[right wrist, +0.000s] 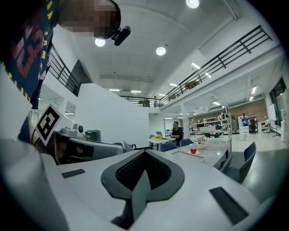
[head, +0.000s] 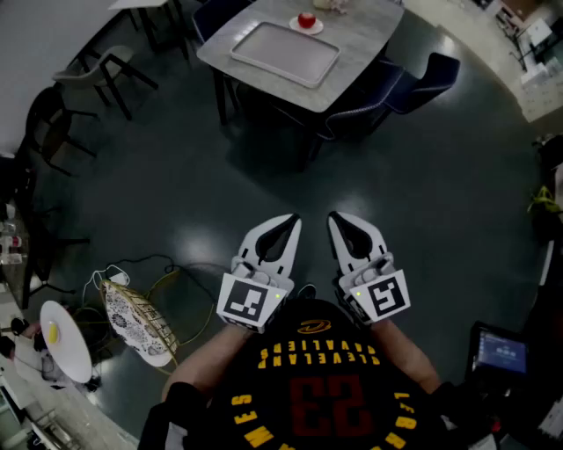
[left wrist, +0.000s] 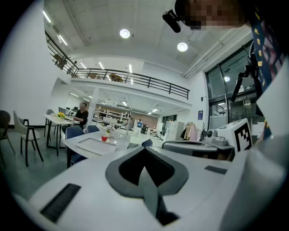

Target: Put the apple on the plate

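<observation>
My left gripper and right gripper are both pressed together and empty. I hold them close to my chest, well apart from the apple. The apple sits far ahead on the surface, apparently already on a small white plate, beside a long tray.

Risks, as I judge them: arriving with a closed gripper could knock the round apple and send it rolling off. Blue chairs crowd the near edge and could block my reach.

The surface is pale grey. Around it are a dark glossy floor, loose cables, a seated person and a railed mezzanine above.
</observation>
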